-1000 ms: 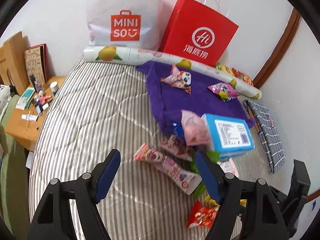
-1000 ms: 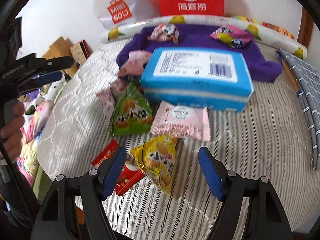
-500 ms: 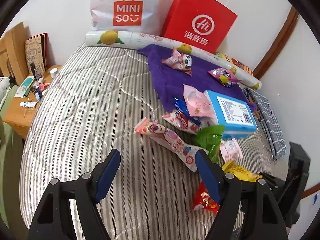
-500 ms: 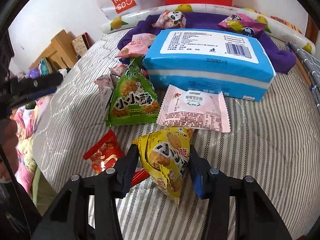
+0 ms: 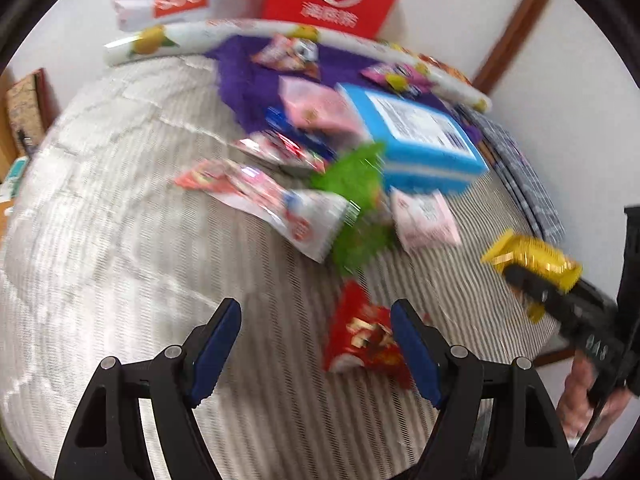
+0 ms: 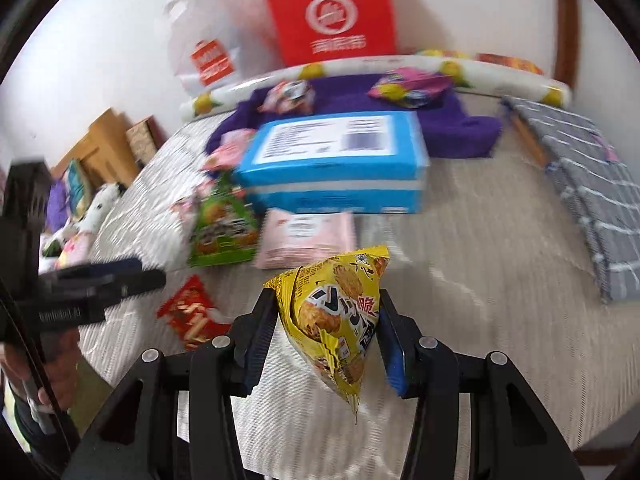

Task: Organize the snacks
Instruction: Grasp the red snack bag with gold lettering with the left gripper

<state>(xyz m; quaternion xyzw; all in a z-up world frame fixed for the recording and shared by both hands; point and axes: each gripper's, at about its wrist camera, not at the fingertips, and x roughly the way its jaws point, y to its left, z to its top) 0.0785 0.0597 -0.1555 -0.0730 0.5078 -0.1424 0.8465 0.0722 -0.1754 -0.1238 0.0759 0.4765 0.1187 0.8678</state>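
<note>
Yellow triangular snack packet (image 6: 340, 316) pinched between the two fingers of the right gripper (image 6: 326, 334), lifted clear of the striped mattress (image 6: 460, 280), its lower tip hanging free below the pads. Same packet (image 5: 532, 262) visible from the left wrist camera, off toward the mattress's right edge.

Left gripper (image 5: 316, 344) spread wide and holding nothing, hovering low over the near part of the mattress. Red snack packet (image 5: 362, 334) lying flat just inside the right-hand finger, apparently not touched by either pad, though motion blur leaves that unsure.

Further in: green triangular packet (image 6: 222, 224) and pink flat packet (image 6: 308, 236) side by side, both right against the near side of the blue box (image 6: 336, 164). Long pink-and-white wrapper (image 5: 272, 204) lying diagonally left of the green packet.

Behind the box, purple cloth (image 6: 452, 124) carrying two more small packets, too blurred to name. Fruit-printed roll (image 6: 480, 72) along the far edge of the mattress, with red paper bag (image 6: 332, 12) and white Miniso bag (image 6: 204, 52) propped against the white wall. Grey checked cloth (image 6: 592, 200) at the right edge; wooden furniture (image 6: 104, 144) past the left edge.
</note>
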